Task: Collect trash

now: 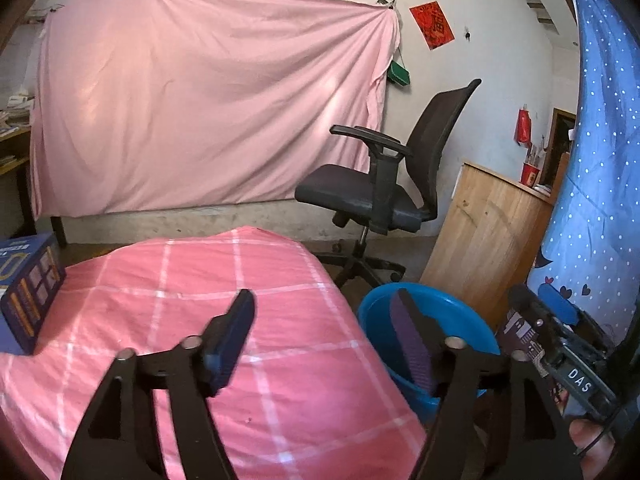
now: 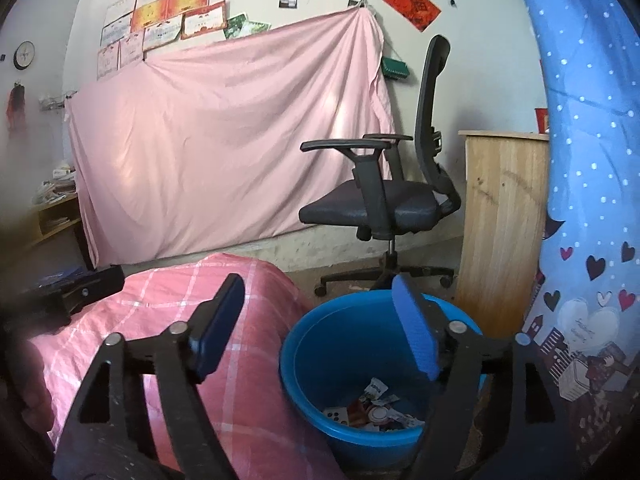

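"DAS" label (image 1: 580, 380) on right gripper (image 1: 532, 304)

Glossy plastic bucket (image 2: 316, 364), matt cloth cover (image 1: 200, 320), smooth wooden cabinet (image 2: 500, 216).

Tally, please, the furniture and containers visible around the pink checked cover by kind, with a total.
Office chair: 1
Wooden cabinet: 1
Blue bucket holding trash: 1
Blue box lying on the cover: 1
Total: 4
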`<state>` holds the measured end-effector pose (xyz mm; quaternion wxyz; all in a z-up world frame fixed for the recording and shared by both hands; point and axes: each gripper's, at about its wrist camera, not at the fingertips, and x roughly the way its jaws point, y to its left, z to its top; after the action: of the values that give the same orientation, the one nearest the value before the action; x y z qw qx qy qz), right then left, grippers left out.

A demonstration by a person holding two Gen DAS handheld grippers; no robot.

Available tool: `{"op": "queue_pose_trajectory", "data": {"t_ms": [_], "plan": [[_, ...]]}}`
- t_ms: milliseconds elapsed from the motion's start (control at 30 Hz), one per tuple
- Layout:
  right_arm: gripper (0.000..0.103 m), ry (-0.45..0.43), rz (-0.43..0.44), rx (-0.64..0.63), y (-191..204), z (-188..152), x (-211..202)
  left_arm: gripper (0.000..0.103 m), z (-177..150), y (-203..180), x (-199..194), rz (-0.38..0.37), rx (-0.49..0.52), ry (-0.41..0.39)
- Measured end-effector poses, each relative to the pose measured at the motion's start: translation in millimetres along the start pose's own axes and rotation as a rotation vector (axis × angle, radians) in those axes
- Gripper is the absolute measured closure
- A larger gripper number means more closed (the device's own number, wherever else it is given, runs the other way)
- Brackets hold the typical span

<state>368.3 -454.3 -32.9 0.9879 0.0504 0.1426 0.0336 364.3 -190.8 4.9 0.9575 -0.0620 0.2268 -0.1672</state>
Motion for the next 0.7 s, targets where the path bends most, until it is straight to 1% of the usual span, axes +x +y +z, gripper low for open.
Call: {"op": "queue_pose_trajectory", "data": {"t_ms": [33, 67, 167, 467, 700], "plan": [[0.000, -0.002, -0.003, 0.000, 0, -1, -2, 0.019, -1, 2, -3, 0.002, -0.005, -0.009], [0.000, -0.004, -0.009, -0.001, 1, -2, -3, 0.013, -4, 4, -7, 0.007, -0.013, -0.026], [0.000, -0.009, -0.020, -0.003, 4, -6, -11, 0.007, -10, 10, -16, 0.016, -0.019, -0.049], [0.000, -0.052, -0.040, 0.004, 21, -23, -48, 0.003, -30, 24, -47, 0.028, -0.016, -0.080], [0.000, -0.067, -0.076, 0.040, 37, -33, -78, 0.003, -43, 30, -75, 0.039, 0.018, -0.102]]}}
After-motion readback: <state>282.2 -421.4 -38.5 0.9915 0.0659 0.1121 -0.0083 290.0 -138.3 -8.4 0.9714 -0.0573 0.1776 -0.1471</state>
